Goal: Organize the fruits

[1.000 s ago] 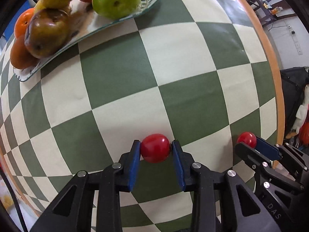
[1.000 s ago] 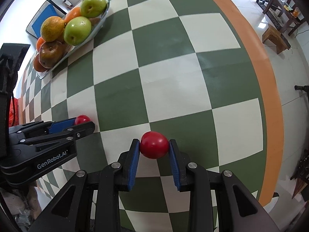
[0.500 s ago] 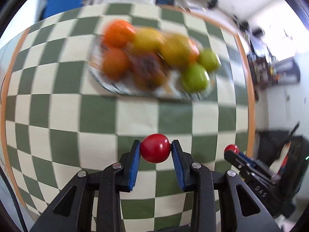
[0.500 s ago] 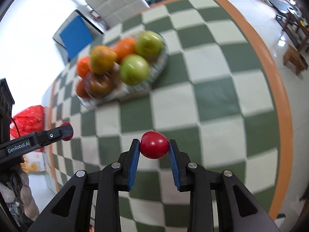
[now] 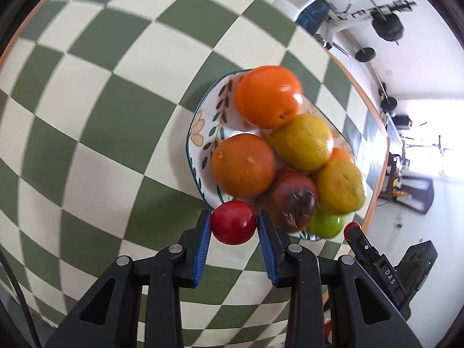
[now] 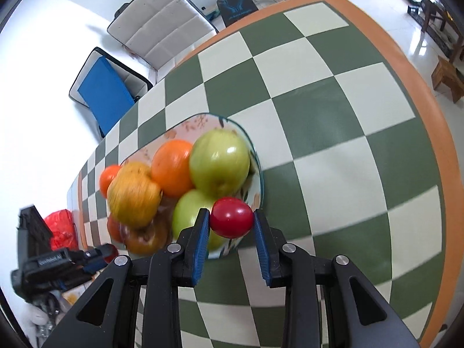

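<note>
Both grippers have swung from the bare checkered bench (image 6: pixel 333 121) to hang over the fruit plate (image 5: pixel 203 124). Left gripper (image 5: pixel 233 227) has its jaws clamped on one red tomato (image 5: pixel 233 222); right gripper (image 6: pixel 231 222) likewise grips a second tomato (image 6: pixel 231 217). Two green apples (image 6: pixel 219 164) and several oranges (image 5: pixel 268 96) fill the plate.

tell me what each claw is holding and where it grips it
Left claw pinches a small red fruit across its sides; right claw holds another red fruit the same way.
</note>
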Demonstrator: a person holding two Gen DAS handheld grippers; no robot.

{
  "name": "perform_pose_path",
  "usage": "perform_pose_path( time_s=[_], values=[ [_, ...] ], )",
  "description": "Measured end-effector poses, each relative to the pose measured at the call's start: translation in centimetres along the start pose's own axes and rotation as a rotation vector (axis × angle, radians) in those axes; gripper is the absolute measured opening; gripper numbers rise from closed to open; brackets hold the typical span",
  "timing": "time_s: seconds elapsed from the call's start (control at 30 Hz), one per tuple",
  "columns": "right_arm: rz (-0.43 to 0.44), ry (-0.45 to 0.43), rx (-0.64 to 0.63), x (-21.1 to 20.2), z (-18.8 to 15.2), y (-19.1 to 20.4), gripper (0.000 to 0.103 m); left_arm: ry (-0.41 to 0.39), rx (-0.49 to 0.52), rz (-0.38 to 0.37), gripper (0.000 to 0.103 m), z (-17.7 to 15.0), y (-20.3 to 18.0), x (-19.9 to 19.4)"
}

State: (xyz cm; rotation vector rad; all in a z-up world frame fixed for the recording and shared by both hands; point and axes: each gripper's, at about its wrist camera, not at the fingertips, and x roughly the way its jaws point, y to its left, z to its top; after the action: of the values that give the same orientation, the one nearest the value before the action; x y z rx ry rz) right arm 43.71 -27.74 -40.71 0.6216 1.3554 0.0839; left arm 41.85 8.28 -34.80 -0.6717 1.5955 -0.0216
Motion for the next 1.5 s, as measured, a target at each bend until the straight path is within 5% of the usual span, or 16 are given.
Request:
perform_pose_path(
  time_s=[0.33, 0.6, 0.77, 1.0, 1.23, 1.5],
  values=[
    [0.026, 0.062, 0.025, 1.6, 0.7, -0.7, 0.035, 0.060, -0.065, -0.021, 0.031, 0.7, 0.7, 1.8],
    [-0.008, 0.042, 0.013, -0.3, -0.1, -0.5, 0.050, 0.035, -0.028, 0.010, 0.033, 0.6, -0.2, 0.5],
    [-0.108, -0.020, -0.099, -3.2, -1.8, 1.7, 0.075, -0.045, 0.094, 0.119, 0.056, -0.7, -1.9, -1.6],
    [-0.265, -0.113, -0.271, -7.1, -5.7, 5.7, 0.093, -0.184, 0.313, 0.348, 0.091, -4.7, -4.4, -4.1],
    [-0.331, -0.173, -0.330, -9.7, -8.3, 8.0, 0.097, -0.292, 0.423, 0.441, 0.098, -8.1, -5.4, -6.2],
    [-0.335, -0.230, -0.335, -13.4, -10.2, 9.1, 0.097, -0.362, 0.455, 0.420, 0.098, -10.7, -6.9, -8.9]
  ],
)
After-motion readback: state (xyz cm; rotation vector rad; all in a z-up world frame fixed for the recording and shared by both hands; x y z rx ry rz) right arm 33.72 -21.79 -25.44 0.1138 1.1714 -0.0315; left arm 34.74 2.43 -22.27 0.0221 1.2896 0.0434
